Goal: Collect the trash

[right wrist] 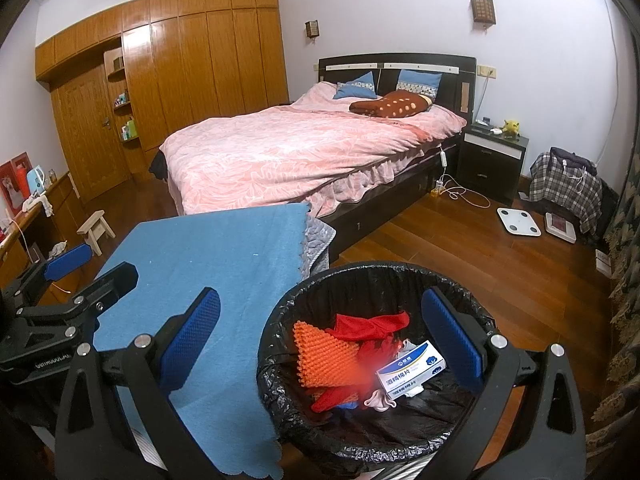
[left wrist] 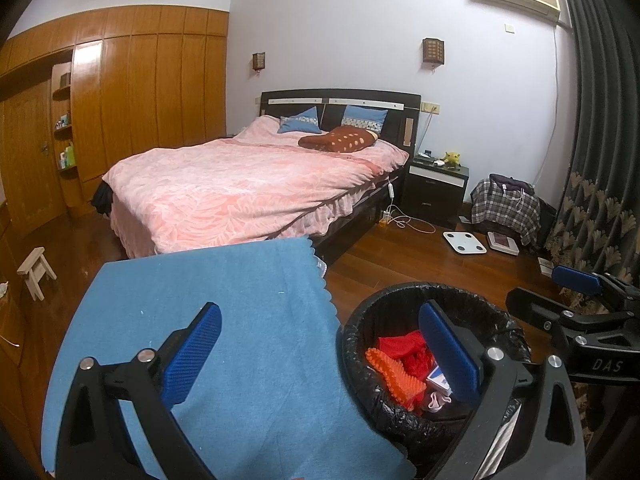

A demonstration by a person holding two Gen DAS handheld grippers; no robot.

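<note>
Now: trash bin (right wrist: 400, 432), black-lined, stands on the wood floor just beside the blue-cloth table (right wrist: 208, 264). Inside lie an orange spiked pad (right wrist: 324, 356), red fabric (right wrist: 372, 326) and a white box (right wrist: 412, 368). Right gripper (right wrist: 320, 344) hangs over the bin, jaws wide apart, holding nothing. Left gripper (left wrist: 320, 352) is likewise wide open and empty, straddling table edge and bin rim. Bed (left wrist: 248, 184) lies beyond.

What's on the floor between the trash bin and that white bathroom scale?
Nothing but bare wooden floor between the trash bin and the white scale; the right wrist view shows that stretch best.
</note>
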